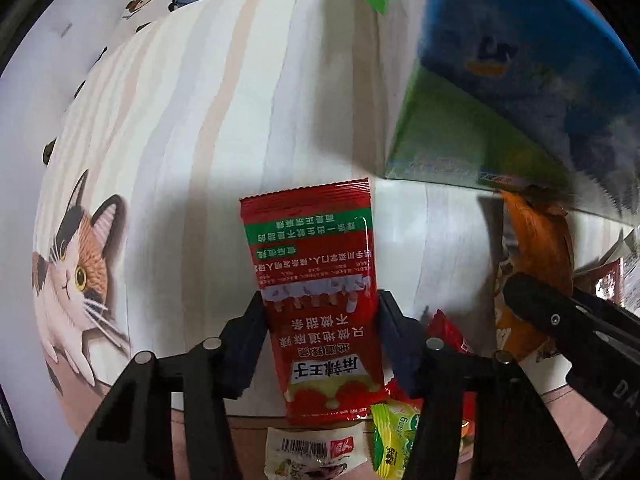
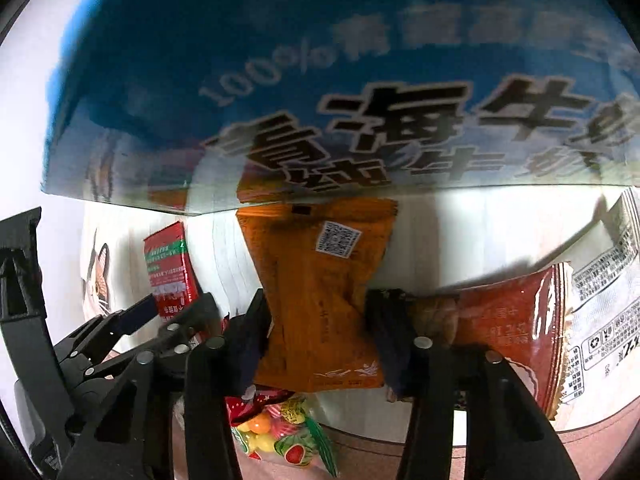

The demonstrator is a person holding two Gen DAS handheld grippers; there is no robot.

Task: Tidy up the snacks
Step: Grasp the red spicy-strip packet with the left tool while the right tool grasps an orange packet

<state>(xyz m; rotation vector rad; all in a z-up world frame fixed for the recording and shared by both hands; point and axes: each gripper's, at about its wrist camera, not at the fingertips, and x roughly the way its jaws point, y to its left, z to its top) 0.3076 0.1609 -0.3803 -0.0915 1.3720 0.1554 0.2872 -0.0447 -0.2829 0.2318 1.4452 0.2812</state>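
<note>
A red spicy-snack packet [image 1: 312,240] lies on the striped white mat [image 1: 200,120]. My left gripper [image 1: 320,304] is shut on its lower half, one pad pressing each side edge. An orange snack packet [image 2: 316,260] with a QR sticker sits just in front of the blue box. My right gripper [image 2: 318,304] is shut on it and pinches its middle into a waist. In the right wrist view the left gripper [image 2: 172,308] and the red packet [image 2: 168,260] show at the left. In the left wrist view the right gripper [image 1: 552,320] is at the right, over the orange packet [image 1: 536,248].
A big blue and green milk carton box [image 1: 520,60] [image 2: 320,60] stands close behind both packets. A brown-red packet [image 2: 512,312] and a white packet [image 2: 608,280] lie to the right. A fruit-candy bag [image 2: 280,432], a green-yellow packet [image 1: 392,440] and a white barcode packet [image 1: 316,456] lie near the mat's front edge.
</note>
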